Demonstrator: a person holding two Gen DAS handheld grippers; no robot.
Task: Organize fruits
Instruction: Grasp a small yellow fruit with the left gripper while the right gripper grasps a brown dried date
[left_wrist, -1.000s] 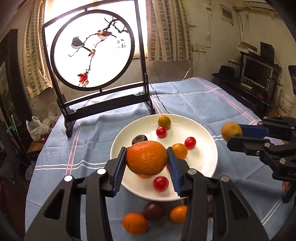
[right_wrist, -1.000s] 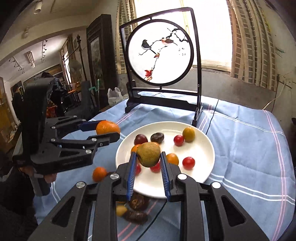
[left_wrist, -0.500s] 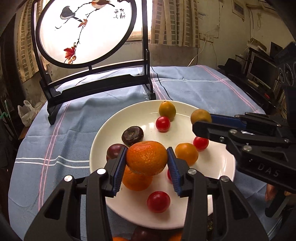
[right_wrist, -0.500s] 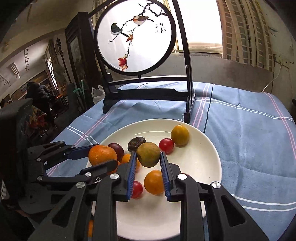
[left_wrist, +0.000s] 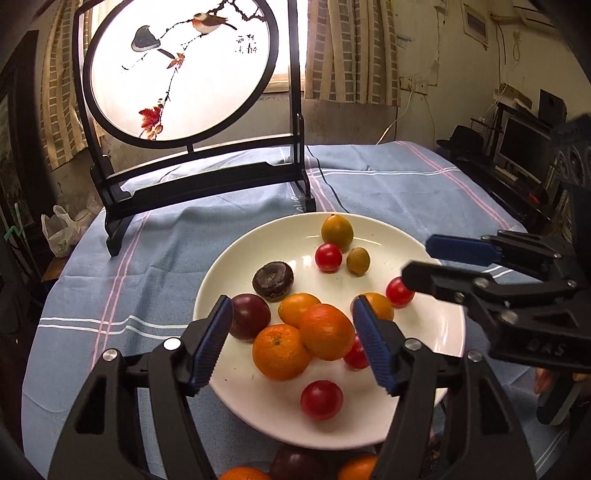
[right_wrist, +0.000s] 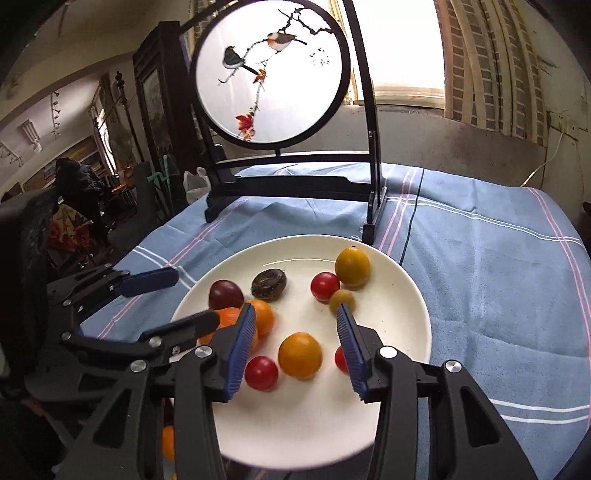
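A white plate (left_wrist: 258, 406) on the blue cloth holds oranges, cherry tomatoes, a dark plum (left_wrist: 249, 315) and a yellow fruit (left_wrist: 337, 231). My left gripper (left_wrist: 291, 343) hangs over the plate's near side with its jaws opening. A large orange (left_wrist: 327, 331) lies loose between the pads, resting on other oranges, and the pads do not press it. My right gripper (right_wrist: 295, 343) is also opening with nothing held. A small yellow-green fruit (right_wrist: 341, 300) lies on the plate just past its right pad. Each gripper shows in the other's view: right gripper (left_wrist: 424, 260), left gripper (right_wrist: 190, 299).
A round painted screen on a black stand (left_wrist: 184, 74) rises behind the plate, with a cable running past its foot. Off the plate at the near edge lie two oranges (left_wrist: 243, 474) and a dark fruit (left_wrist: 295, 463). A person's fingers (left_wrist: 546, 380) hold the right gripper.
Both grippers came down over the plate and opened. The left let go of the large orange and the right let go of the small yellow-green fruit. Both fruits now rest on the plate.
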